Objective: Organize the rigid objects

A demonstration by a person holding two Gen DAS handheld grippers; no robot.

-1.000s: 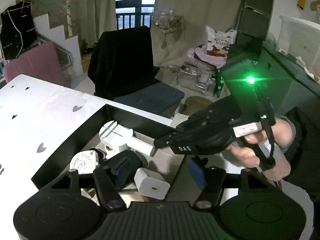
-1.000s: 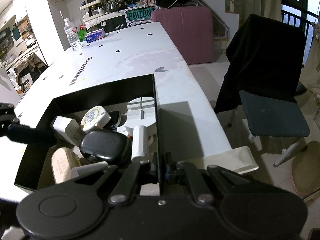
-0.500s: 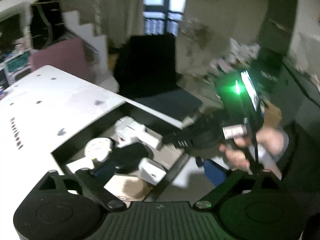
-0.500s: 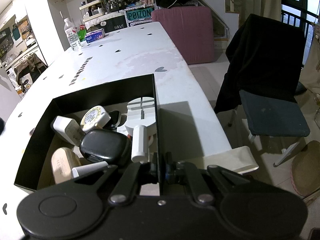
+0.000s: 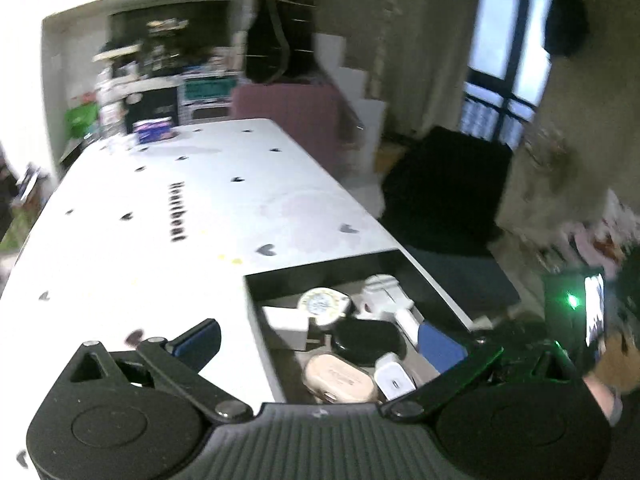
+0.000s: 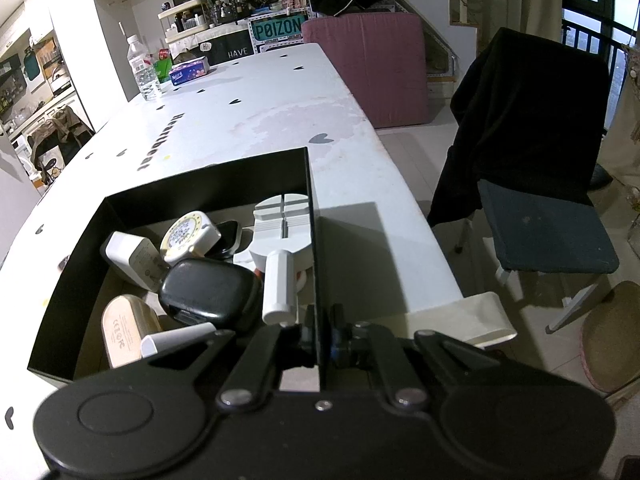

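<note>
A black box (image 6: 208, 184) sits at the near right corner of the white table (image 6: 256, 112); it also shows in the left wrist view (image 5: 320, 270). It holds a black case (image 6: 208, 292), a round white dial (image 6: 188, 236), a white tool (image 6: 284, 232), white chargers and a beige case (image 6: 124, 332). My right gripper (image 6: 320, 340) is shut on the box's right wall. My left gripper (image 5: 320, 340) is open and empty, above the box's near left wall, with one blue pad (image 5: 440, 344) inside the box.
A water bottle (image 6: 142, 72) and a tissue pack (image 6: 188, 70) stand at the table's far end. A chair with a black jacket (image 6: 528, 120) stands to the right of the table. A pink mattress (image 6: 380, 68) leans behind.
The left gripper has swung left and back from inside the box; its view now looks along the table. The right gripper has stayed shut on the box wall.
</note>
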